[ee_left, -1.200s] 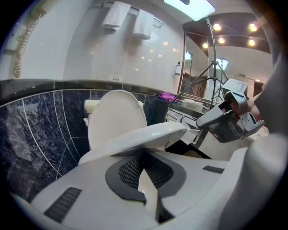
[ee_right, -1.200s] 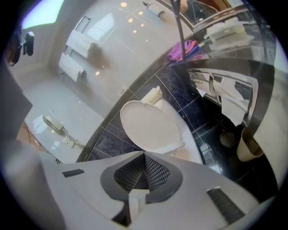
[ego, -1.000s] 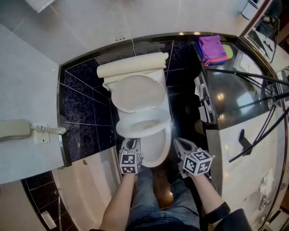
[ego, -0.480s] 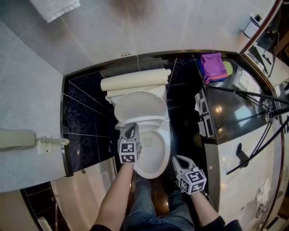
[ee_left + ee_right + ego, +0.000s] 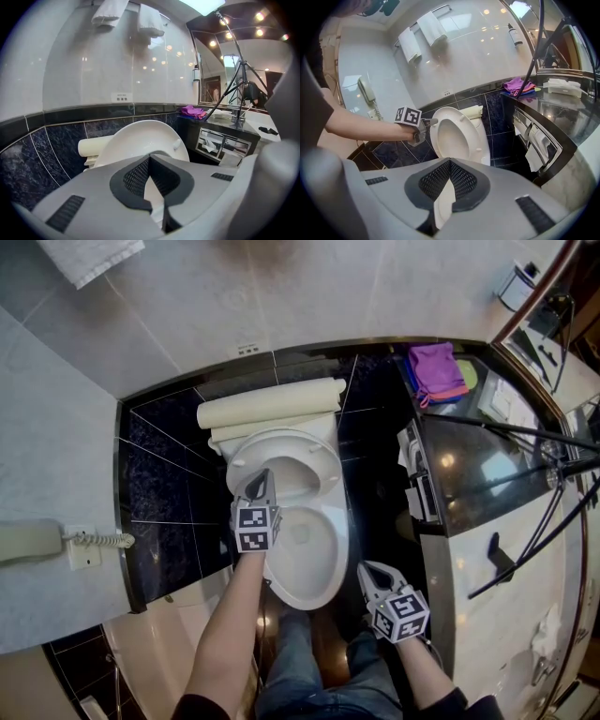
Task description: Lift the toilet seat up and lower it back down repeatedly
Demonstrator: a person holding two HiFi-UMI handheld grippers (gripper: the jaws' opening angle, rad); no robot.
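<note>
The white toilet [image 5: 305,563] stands between dark tiled walls. Its seat [image 5: 321,454] is raised and leans back near the lid and tank [image 5: 267,401]. My left gripper [image 5: 260,476] is at the left rim of the raised seat, tips touching the edge. The right gripper view shows that contact, with the left gripper [image 5: 431,122] against the seat [image 5: 477,133]. In the left gripper view the jaws [image 5: 150,157] meet at their tips, with the white seat [image 5: 136,140] behind them. My right gripper [image 5: 368,568] hangs shut and holds nothing beside the bowl's front right, and its jaws [image 5: 450,161] point at the toilet.
A dark counter [image 5: 469,446] with a purple cloth [image 5: 438,362] and black tripod legs [image 5: 525,432] stands to the right. A tissue holder [image 5: 422,465] faces the toilet. A wall phone [image 5: 28,538] and a bathtub edge [image 5: 159,615] are on the left. The person's legs are below the bowl.
The left gripper has moved from the bowl's front toward the tank. The seat has swung up from lying on the bowl to nearly upright. The right gripper has stayed near the bowl's front right.
</note>
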